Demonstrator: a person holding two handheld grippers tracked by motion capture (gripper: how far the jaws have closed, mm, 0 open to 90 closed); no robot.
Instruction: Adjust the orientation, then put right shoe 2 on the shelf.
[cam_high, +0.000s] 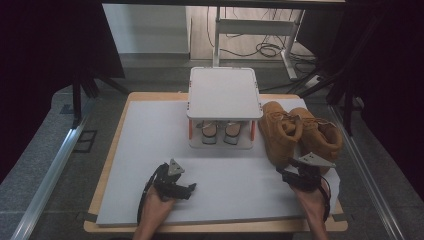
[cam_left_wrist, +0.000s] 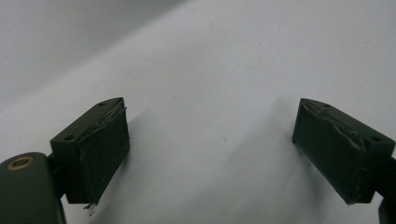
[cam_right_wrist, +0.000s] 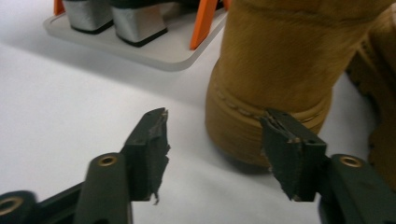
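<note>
black jaws of our right gripper (cam_right_wrist: 212, 154) stand nearest the lens in the right gripper view, parted about halfway, with nothing between them; no pad presses on anything. just past the tips sits the near tan boot (cam_right_wrist: 275, 79), its heel end facing us, offset a little toward the right jaw.

largest first: we note the white mat (cam_high: 150, 150) over the wooden table (cam_high: 107, 175), then the white two-tier rack (cam_high: 224, 92) at mid-back with a pair of silver-heeled shoes (cam_high: 218, 132) on its lower shelf. next, two tan boots, the near one (cam_high: 277, 131) and its mate (cam_high: 320, 135), just beside the rack's right side, touching each other, upright, long axes running roughly away from us toward the far edge.

key relation: the boots lie directly ahead of our right gripper (cam_high: 300, 172), close, heel toward the jaws. our left gripper (cam_high: 172, 185) rests well apart on bare mat, so we judge the right hand the nearer one for any grasp.

pose: right hand low, pointing forward at the heel. left gripper (cam_left_wrist: 210, 149) wide open, empty, tilted down over the mat.
</note>
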